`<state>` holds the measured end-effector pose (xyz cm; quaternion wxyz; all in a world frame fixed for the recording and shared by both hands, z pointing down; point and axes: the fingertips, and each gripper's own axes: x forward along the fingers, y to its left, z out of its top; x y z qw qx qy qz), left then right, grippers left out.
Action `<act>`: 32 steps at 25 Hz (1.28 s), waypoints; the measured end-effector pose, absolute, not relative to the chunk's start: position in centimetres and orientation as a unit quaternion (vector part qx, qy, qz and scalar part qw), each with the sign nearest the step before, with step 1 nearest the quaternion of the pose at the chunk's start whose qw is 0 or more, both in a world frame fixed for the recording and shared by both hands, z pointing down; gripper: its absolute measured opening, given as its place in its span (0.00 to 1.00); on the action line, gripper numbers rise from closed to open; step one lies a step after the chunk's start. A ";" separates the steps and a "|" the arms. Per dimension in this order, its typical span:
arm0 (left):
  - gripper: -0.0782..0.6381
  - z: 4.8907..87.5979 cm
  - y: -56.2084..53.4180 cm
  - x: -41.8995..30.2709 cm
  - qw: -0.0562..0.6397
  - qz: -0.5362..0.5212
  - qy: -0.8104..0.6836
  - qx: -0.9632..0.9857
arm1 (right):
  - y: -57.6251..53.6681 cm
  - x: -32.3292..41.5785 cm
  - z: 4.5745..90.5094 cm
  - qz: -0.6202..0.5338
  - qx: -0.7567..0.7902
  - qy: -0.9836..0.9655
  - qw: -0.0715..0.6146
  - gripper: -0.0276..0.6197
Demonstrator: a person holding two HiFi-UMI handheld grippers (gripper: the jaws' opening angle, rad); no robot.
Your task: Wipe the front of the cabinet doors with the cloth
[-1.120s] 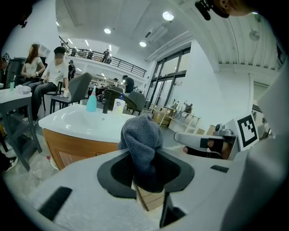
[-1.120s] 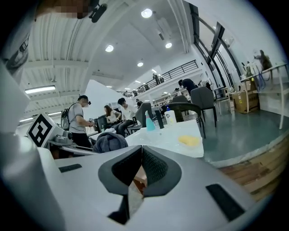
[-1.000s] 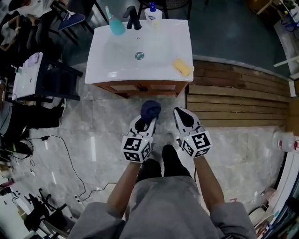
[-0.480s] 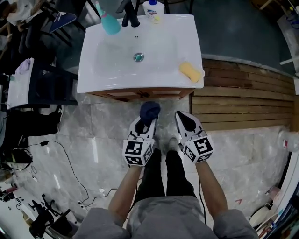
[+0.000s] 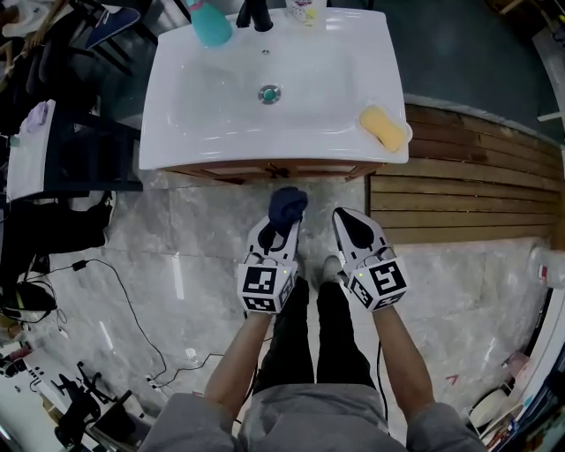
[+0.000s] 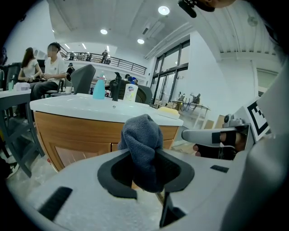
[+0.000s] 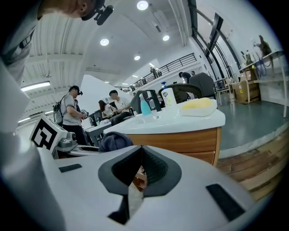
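Cloth (image 6: 142, 144) clamped in left gripper, short of the cabinet

Marble floor (image 5: 177, 265) lies under both grippers. Wooden decking (image 5: 477, 194) runs off to the right of the right gripper (image 5: 346, 219). Straight ahead of both stands the white sink (image 5: 221, 115) on its wooden cabinet (image 5: 265, 168), whose doors face the jaw tips.

The left gripper (image 5: 281, 228) points at the cabinet front. Its jaws are closed on the dark blue cloth, which bunches up between them and sticks out past the tips. In the head view a strip of floor shows between the cloth and the cabinet, so the two are near but not touching.

The right gripper sits just beside the left one, level with it and aimed the same way. Its jaws meet at the tips with nothing between them.

On the sink top, ahead and to the right of the right gripper, lies a yellow sponge (image 5: 383, 126) at the near corner. At the far rim, ahead and to the left of the left gripper, stands a teal bottle (image 5: 210, 25), and a black tap (image 5: 254, 13) is next to it. The drain (image 5: 269, 93) sits mid-basin, in line with the left gripper.
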<state>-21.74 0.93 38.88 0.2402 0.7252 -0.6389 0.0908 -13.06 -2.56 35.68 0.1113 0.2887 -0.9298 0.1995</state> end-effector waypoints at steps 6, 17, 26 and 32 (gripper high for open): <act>0.26 41.2 0.1 -23.4 0.229 0.097 -0.656 0.712 | -2.6 -14.2 37.2 0.199 0.287 -0.931 0.108 0.06; 0.26 47.5 -2.6 -25.0 0.208 0.117 -0.669 0.704 | -2.1 -14.5 41.9 0.211 0.288 -0.927 0.113 0.06; 0.26 49.7 -4.0 -26.2 0.189 0.117 -0.684 0.694 | -1.9 -14.4 44.4 0.214 0.292 -0.925 0.116 0.06; 0.26 50.3 -5.0 -26.2 0.179 0.132 -0.678 0.700 | -2.3 -14.8 44.6 0.215 0.297 -0.924 0.106 0.06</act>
